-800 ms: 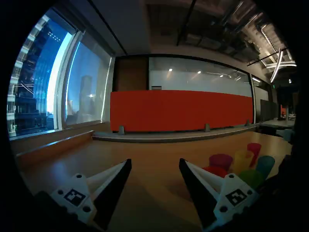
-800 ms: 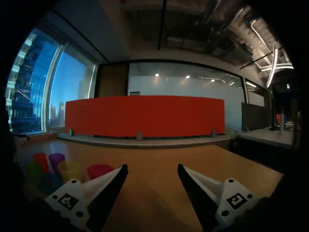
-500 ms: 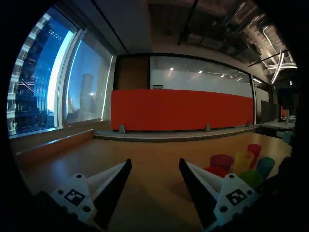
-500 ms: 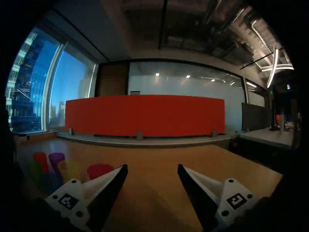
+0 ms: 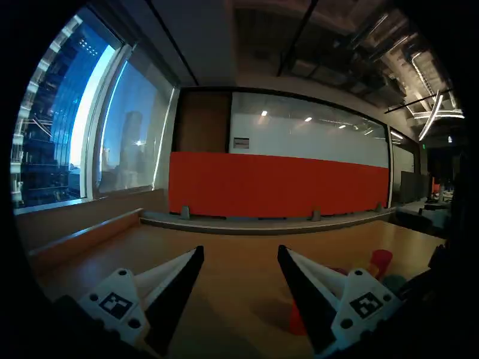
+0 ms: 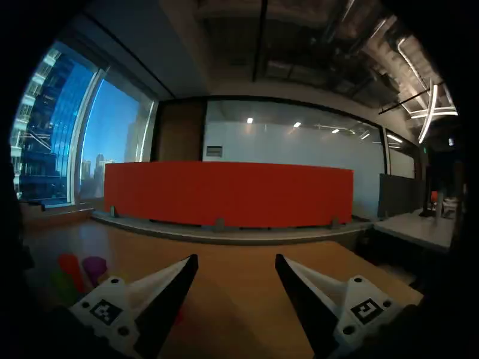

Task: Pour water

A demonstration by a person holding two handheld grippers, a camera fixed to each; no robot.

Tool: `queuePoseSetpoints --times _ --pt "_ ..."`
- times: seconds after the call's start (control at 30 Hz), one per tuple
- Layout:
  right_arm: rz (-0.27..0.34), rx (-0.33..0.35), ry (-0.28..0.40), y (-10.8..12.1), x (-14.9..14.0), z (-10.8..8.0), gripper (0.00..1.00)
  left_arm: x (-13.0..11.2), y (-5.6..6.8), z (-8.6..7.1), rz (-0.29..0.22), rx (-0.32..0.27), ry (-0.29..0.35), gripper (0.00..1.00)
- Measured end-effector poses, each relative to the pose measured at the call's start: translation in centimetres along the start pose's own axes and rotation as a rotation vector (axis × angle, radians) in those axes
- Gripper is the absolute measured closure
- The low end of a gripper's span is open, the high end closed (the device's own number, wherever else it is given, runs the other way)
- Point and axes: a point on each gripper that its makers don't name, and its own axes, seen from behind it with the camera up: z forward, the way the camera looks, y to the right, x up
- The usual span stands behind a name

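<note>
While both grippers hung over the wooden table (image 5: 239, 251), neither held anything: the left gripper (image 5: 239, 281) had its fingers spread wide, and the right gripper (image 6: 236, 287) likewise. The coloured cups sat low on the table between the two. A red cup (image 5: 380, 261) was half hidden behind the left gripper's finger, and a purple cup (image 6: 94, 267) showed low left in the right gripper view. Judged: small plastic tumblers, light, stiff, smooth-walled, easily tipped. Best taken across the wall just below the rim, with a gentle squeeze. Whether any held water could not be told.
</note>
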Motion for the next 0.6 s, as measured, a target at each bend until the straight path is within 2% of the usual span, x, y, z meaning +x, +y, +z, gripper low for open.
queuePoseSetpoints --times 0.17,0.3,0.4,0.6 --pt "-0.007 0.017 0.004 0.0 3.1 0.3 0.0 1.8 -0.5 0.3 -0.007 0.003 -0.025 0.09" --pt "-0.017 0.026 0.021 0.0 5.7 0.5 0.0 3.9 -0.9 0.6 0.008 0.008 -0.02 0.09" --pt "-0.024 0.032 0.029 -0.1 7.2 0.7 0.0 5.7 -0.7 0.9 0.023 0.001 -0.009 0.09" --pt "-0.011 0.055 0.021 -0.6 9.8 0.9 0.0 8.7 0.1 1.7 0.018 -0.041 -0.002 0.09"
